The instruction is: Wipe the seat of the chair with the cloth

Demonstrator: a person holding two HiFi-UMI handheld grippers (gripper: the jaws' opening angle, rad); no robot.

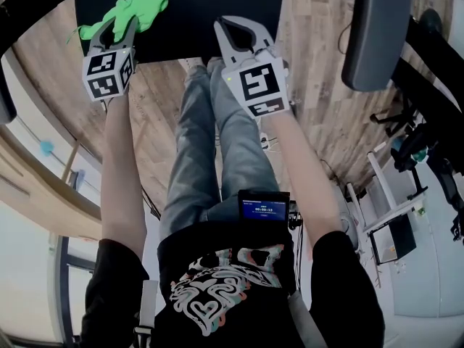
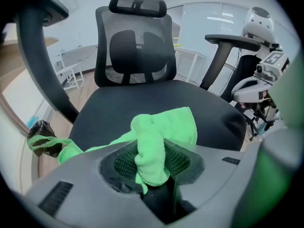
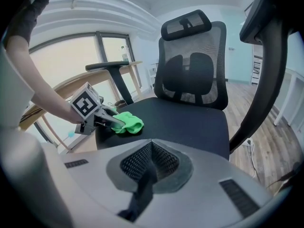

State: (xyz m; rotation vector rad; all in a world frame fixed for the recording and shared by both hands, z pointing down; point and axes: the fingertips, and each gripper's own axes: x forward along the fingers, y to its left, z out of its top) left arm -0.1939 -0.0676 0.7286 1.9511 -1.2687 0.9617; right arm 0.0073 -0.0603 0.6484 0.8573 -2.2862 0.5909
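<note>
Wood-floor office, black chair seat (image 2: 142,99) ahead of jaws. My left gripper (image 2: 151,148) clamped on green cloth (image 2: 175,125), wad just past tips on seat, tail trailing left. My right gripper (image 3: 151,148) jaws together, empty. Best: press wad flat, sweep away from me, right stays clear.

From my remote feed I see a wood-plank floor (image 1: 319,85) beneath everything. The person wears faded jeans (image 1: 196,158) and a black printed T-shirt (image 1: 217,296), with a small blue-screened device (image 1: 264,209) at the chest. A dark monitor (image 1: 395,239) sits low on the right. A white machine with a rounded head (image 2: 259,27) stands beside big windows (image 3: 71,56). A cable plug (image 3: 247,143) lies on the floor.
</note>
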